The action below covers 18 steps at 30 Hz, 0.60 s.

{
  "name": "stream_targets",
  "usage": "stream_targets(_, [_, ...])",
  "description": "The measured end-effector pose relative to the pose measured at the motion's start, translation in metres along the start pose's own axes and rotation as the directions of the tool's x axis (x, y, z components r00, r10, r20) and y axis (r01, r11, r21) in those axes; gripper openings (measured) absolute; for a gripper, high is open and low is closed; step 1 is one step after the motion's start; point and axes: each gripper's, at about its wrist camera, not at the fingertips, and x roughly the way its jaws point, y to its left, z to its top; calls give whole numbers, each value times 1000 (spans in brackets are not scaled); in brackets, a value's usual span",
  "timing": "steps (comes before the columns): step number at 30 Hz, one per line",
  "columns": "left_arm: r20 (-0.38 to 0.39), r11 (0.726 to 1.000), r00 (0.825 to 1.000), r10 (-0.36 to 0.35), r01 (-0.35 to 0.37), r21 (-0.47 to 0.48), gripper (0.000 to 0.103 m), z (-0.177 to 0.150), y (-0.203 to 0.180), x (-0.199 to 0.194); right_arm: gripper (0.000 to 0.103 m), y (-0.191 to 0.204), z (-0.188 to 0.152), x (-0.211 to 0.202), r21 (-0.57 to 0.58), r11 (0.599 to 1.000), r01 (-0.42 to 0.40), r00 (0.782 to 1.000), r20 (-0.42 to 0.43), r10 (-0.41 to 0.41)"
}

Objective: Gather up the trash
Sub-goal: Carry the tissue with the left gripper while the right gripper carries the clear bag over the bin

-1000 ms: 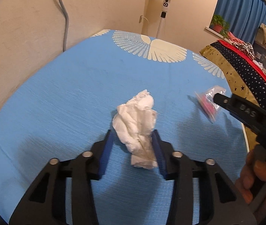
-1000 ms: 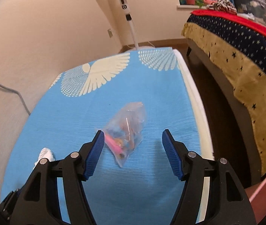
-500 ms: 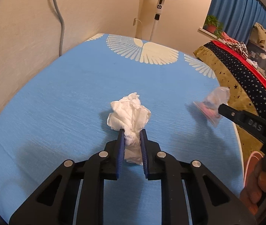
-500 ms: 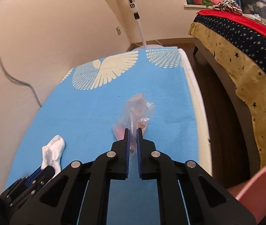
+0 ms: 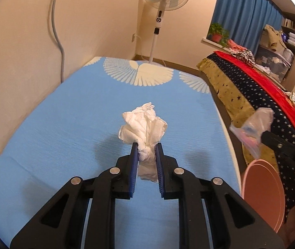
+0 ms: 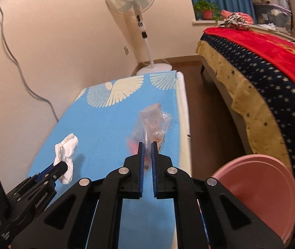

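My left gripper (image 5: 146,147) is shut on a crumpled white tissue (image 5: 144,124) and holds it above the blue mattress (image 5: 74,128). The tissue also shows in the right wrist view (image 6: 66,147). My right gripper (image 6: 146,145) is shut on a clear plastic bag (image 6: 152,124) with pink and orange scraps inside, lifted off the mattress near its right edge. The bag also shows in the left wrist view (image 5: 251,126). A pink bin (image 6: 261,193) stands on the floor to the right of the mattress, below and right of the bag.
A standing fan (image 6: 136,10) stands past the far end of the mattress. A bed with a starred blanket (image 6: 261,66) lies to the right across a strip of wooden floor (image 6: 205,108). A wall with a grey cable (image 5: 57,20) runs along the left.
Both grippers closed, the left on the tissue and the right on the bag, then lifted them off the mattress. The pink bin has come into view on the right.
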Motion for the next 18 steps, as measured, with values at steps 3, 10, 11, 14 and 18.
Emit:
stream_targets(3, [18,1000,1000,-12,11,24,17,-2,-5,-14,7,-4,-4,-27,7,1000,14,999,30,-14])
stream_targets(10, [50,995,998,-44,40,86,17,-14,-23,-50,7,-16,-21,-78,12,998,58,996,68,-59])
stream_targets(11, [53,995,997,-48,43,91,17,-15,-25,-53,7,-18,-25,-85,11,998,69,995,75,-70])
stream_targets(14, [57,993,996,-62,56,105,17,-21,-32,-63,7,-29,-36,-101,31,995,98,991,87,-100])
stream_targets(18, [57,987,995,-81,72,141,17,-29,-46,-70,7,-45,-42,-116,82,987,137,984,104,-145])
